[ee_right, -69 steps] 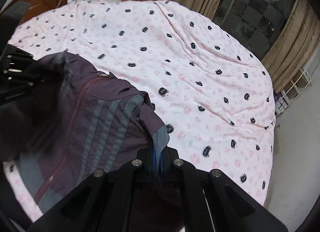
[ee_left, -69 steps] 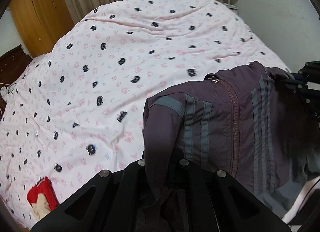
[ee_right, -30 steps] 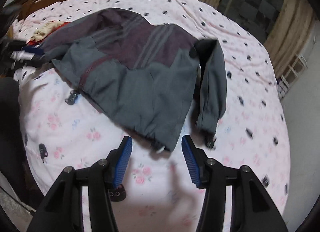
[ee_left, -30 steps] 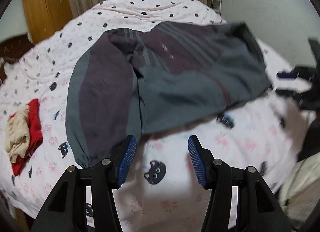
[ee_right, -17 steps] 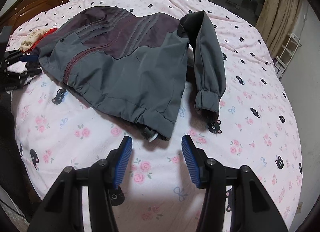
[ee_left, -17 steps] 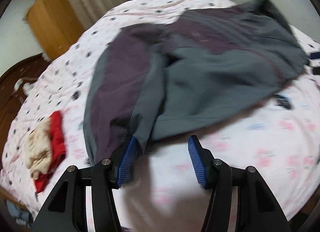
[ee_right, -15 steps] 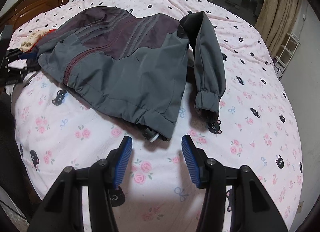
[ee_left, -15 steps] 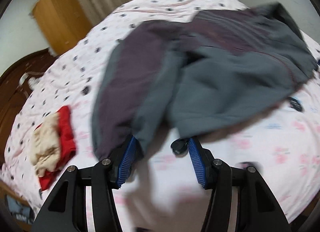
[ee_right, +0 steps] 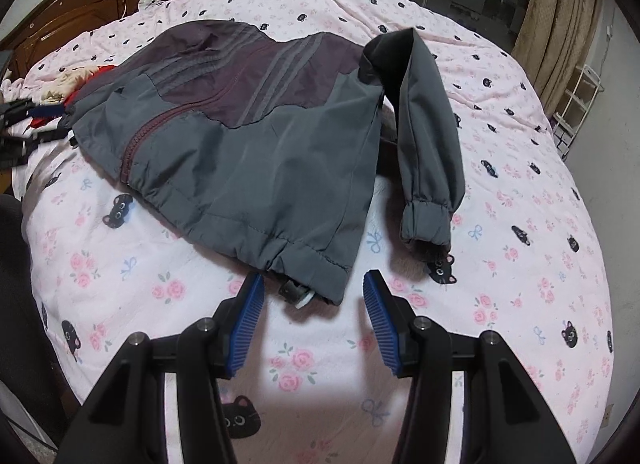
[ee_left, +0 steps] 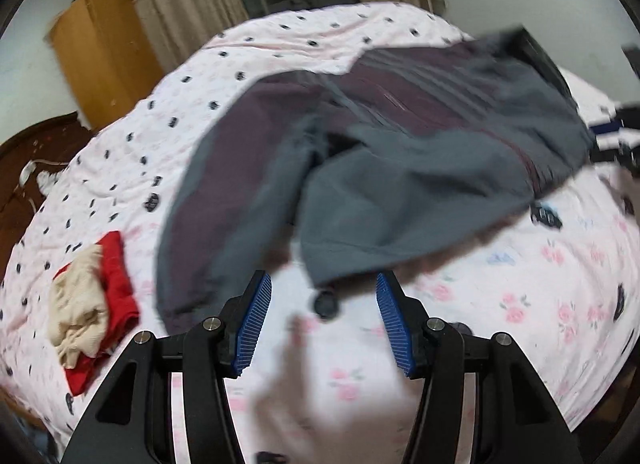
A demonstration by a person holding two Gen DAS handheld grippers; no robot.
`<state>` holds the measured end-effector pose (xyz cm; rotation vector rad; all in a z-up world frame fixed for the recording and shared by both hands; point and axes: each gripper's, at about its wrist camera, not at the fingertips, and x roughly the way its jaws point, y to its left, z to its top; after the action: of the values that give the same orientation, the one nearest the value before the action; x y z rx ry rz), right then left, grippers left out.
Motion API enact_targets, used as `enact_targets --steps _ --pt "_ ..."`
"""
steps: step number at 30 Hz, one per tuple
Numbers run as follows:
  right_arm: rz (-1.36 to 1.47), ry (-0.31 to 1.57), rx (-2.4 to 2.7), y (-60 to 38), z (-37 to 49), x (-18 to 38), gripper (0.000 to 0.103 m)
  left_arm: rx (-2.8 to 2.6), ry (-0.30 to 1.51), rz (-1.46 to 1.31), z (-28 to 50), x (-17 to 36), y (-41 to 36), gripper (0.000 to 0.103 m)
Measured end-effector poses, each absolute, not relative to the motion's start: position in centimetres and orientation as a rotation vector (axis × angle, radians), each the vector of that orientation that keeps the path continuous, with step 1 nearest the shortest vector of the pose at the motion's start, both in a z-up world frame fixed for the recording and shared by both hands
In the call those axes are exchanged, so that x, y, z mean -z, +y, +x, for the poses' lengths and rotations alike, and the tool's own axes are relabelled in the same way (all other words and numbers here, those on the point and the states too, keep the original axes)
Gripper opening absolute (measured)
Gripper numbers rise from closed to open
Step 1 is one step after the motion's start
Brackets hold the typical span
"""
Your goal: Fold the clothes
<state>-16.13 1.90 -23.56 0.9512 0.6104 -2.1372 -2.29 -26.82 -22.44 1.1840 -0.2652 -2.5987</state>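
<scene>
Dropped from both grips, the grey-and-maroon jacket [ee_right: 256, 131] now lies spread on the cat-print bed [ee_right: 520, 264]. Left gripper [ee_left: 320, 320] and right gripper [ee_right: 312, 316] hover at its hem, fingers half open, empty. Its right sleeve [ee_right: 428, 135] lies doubled over; folding now could trap that crease.

Left claw [ee_left: 324, 320] gapes empty before the jacket [ee_left: 400, 167] hem.
</scene>
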Motion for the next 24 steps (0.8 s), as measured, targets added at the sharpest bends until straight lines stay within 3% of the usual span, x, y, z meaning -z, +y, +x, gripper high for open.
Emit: enact_targets --steps 9,13,16,21,24 --pt "0.969 0.611 2.138 0.8 -17.1 24.5 0.053 2.647 -0.167 1.086 -3.6 22.3 -28.2 0.05" --pt "0.988 0.57 2.127 0.6 -18.0 24.4 0.039 2.677 -0.143 1.085 -4.3 21.9 -28.9 0.048" --pt "1.014 0.538 2.106 0.5 -18.6 24.4 0.028 2.691 -0.117 1.076 -4.4 21.6 -29.1 0.024" --pt "1.008 0.467 2.092 1.0 -18.7 23.2 0.021 2.707 0.034 1.07 -4.5 20.9 -30.5 0.01" --pt "1.006 0.437 2.092 1.3 -18.7 22.5 0.02 2.697 0.056 1.078 -4.6 20.5 -30.7 0.008"
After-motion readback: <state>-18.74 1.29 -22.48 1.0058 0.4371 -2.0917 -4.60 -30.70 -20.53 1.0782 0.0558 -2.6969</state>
